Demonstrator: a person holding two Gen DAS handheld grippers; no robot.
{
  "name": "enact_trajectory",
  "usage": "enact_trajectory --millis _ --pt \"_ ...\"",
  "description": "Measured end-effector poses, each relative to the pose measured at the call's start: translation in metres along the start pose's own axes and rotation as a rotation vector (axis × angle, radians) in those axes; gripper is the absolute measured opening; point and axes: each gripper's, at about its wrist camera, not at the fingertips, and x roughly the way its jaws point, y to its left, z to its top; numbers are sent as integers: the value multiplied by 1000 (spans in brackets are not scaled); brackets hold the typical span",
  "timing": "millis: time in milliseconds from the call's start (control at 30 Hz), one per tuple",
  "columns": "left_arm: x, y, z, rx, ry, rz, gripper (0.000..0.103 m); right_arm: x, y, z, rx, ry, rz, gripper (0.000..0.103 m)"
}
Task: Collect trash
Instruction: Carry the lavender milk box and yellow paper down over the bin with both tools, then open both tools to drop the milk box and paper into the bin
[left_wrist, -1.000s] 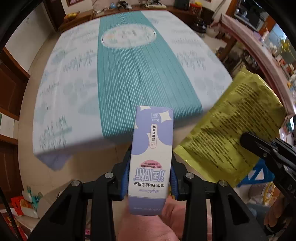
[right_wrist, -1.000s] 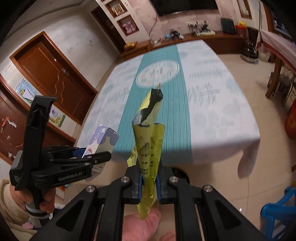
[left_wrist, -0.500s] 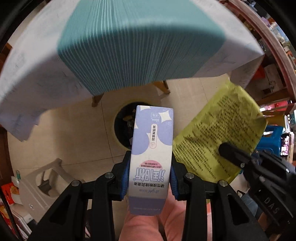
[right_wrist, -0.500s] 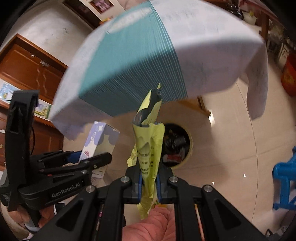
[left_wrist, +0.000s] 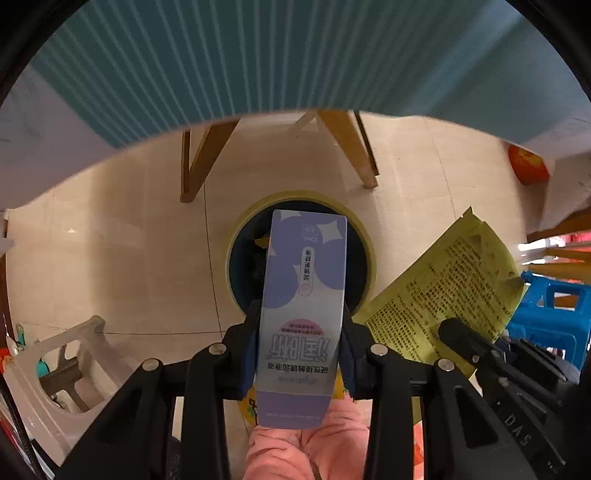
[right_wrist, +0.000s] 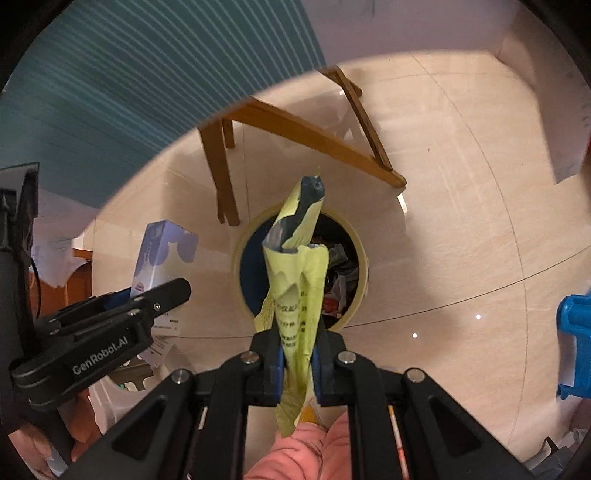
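both pieces of trash are already picked up and neither is in the bin yet. the left hand-held gripper (left_wrist: 301, 343) is pinching a purple and white carton (left_wrist: 304, 295) between its pads, holding it right over the open round trash bin (left_wrist: 369, 258) on the floor. the right hand-held gripper (right_wrist: 298, 363) is pressing nearly together on a crumpled yellow wrapper (right_wrist: 295, 288), also hanging over the bin, which is already holding other scraps. what is left, judging by this, is letting both go into the bin. the desk (left_wrist: 258, 55) is looming above, its top hidden.
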Motion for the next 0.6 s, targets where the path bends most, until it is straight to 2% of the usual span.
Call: enact_trajectory --millis 233,600 --pt "34 4 9 -15 26 1 35 31 0 10 -13 33 -7 11" --pt "44 8 24 -34 43 -5 37 62 3 25 -23 64 -21 12"
